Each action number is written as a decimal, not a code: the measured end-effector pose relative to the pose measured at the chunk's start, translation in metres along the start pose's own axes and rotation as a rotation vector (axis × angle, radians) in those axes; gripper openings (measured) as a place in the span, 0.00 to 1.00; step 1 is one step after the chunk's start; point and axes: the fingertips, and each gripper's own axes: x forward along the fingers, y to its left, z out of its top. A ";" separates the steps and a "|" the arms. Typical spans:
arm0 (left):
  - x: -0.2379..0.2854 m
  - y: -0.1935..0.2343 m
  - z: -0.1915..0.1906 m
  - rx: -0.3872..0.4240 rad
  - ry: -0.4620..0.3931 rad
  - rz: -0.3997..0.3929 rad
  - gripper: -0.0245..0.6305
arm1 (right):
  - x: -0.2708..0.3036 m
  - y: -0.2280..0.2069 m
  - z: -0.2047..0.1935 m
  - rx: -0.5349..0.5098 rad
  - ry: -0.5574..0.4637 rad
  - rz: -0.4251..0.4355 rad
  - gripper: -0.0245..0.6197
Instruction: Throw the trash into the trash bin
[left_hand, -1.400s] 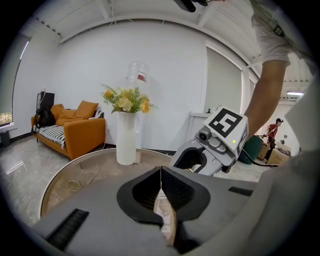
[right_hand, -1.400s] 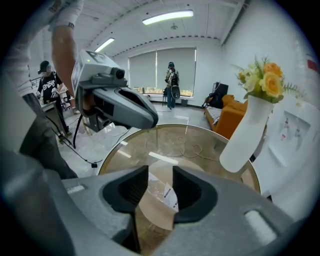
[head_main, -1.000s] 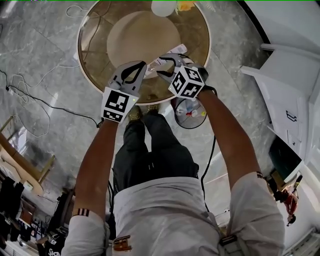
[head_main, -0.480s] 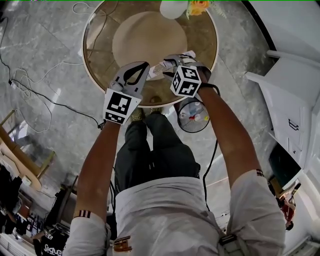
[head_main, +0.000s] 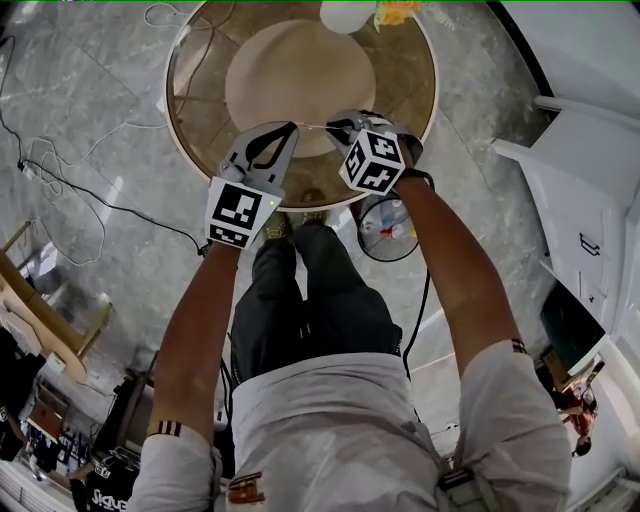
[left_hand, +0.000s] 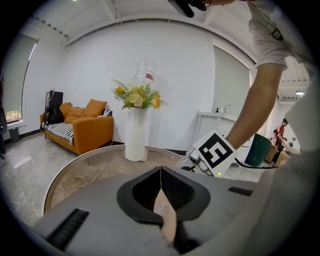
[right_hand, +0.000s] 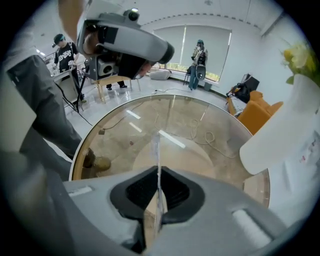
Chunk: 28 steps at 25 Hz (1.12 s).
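Note:
A thin, pale wrapper (head_main: 315, 127) sticks out edge-on from my right gripper (head_main: 335, 124) just above the round glass table (head_main: 190, 110). In the right gripper view the sheet (right_hand: 157, 150) runs straight up from between the pads, and the jaws of that gripper (right_hand: 159, 174) are closing on it. My left gripper (head_main: 288, 130) hovers close beside it to the left, shut with nothing in it (left_hand: 160, 172). The black round trash bin (head_main: 388, 230), with trash inside, stands on the floor by the table's near right edge, below my right forearm.
A white vase (head_main: 343, 15) with yellow flowers stands at the table's far side. Cables (head_main: 70, 195) trail over the marble floor at left. A white cabinet (head_main: 575, 190) lies to the right and a wooden chair (head_main: 40, 320) at far left. People stand in the background (right_hand: 200, 55).
The right jaws were open around the white wrapper on the table; they have closed on it and it now shows edge-on. The right gripper sank a little. The left gripper stayed put.

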 end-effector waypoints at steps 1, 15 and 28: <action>-0.001 0.000 0.000 0.001 0.000 -0.002 0.04 | -0.001 -0.002 0.001 0.009 0.001 -0.014 0.07; -0.014 -0.025 0.022 0.026 -0.019 -0.082 0.04 | -0.084 -0.032 0.024 0.653 -0.296 -0.321 0.06; -0.032 -0.078 0.050 0.082 -0.034 -0.227 0.04 | -0.200 0.004 0.068 0.830 -0.621 -0.597 0.06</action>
